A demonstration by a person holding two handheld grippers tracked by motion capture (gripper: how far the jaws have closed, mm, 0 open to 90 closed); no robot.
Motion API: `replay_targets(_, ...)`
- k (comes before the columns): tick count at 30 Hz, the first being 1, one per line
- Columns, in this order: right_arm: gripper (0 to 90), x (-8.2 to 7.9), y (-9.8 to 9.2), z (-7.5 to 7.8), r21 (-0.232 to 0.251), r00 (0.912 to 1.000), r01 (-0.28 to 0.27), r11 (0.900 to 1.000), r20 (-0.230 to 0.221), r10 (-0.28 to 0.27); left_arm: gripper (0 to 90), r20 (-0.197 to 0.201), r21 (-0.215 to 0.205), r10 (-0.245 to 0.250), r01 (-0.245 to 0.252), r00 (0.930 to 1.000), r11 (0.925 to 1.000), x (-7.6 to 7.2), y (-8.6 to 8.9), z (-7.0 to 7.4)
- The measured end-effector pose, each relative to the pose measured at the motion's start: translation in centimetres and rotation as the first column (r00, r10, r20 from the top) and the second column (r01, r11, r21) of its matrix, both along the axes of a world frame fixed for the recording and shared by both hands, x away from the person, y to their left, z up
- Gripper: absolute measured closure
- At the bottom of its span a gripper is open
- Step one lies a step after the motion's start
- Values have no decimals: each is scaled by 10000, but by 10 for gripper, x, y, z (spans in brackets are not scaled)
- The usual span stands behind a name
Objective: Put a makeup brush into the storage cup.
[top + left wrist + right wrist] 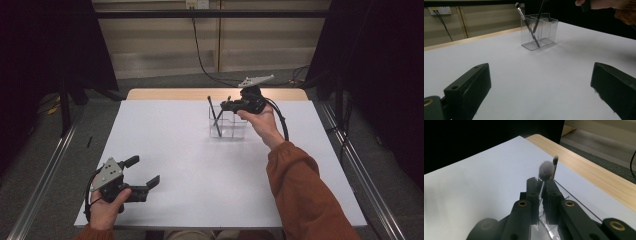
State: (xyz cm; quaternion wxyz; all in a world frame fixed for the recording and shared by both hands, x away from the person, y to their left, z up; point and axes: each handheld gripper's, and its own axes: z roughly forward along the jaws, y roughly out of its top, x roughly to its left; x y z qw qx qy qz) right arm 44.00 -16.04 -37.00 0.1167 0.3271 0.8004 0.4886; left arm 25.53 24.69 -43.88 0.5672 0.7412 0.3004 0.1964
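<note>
A fluffy brush [545,170] was clamped in the closed right tool [541,186] above the clear organizer [229,122] on the counter [200,170]. The organizer could be tipped if the handle struck its rim. The left tool [145,172] was held wide open, empty

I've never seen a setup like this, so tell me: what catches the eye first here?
Probably the clear plastic organizer standing at the far side of the white table, with two makeup brushes leaning crossed inside it. The right hand-held gripper is above it, its jaws shut on the fluffy brush. Near the table's front left edge, the left hand-held gripper rests with its jaws wide open and nothing between them.
</note>
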Motion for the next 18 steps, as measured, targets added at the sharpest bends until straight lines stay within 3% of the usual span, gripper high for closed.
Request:
replay_targets(14,835,0,-5,-12,333,10000,78,9994,-59,-76,28,45,100,8,-8,10000,9999,1,0,0)
replay_targets(18,793,0,-6,-14,432,10000,36,9991,-45,-34,28,-57,20,11,-11,10000,10000,1,0,-1)
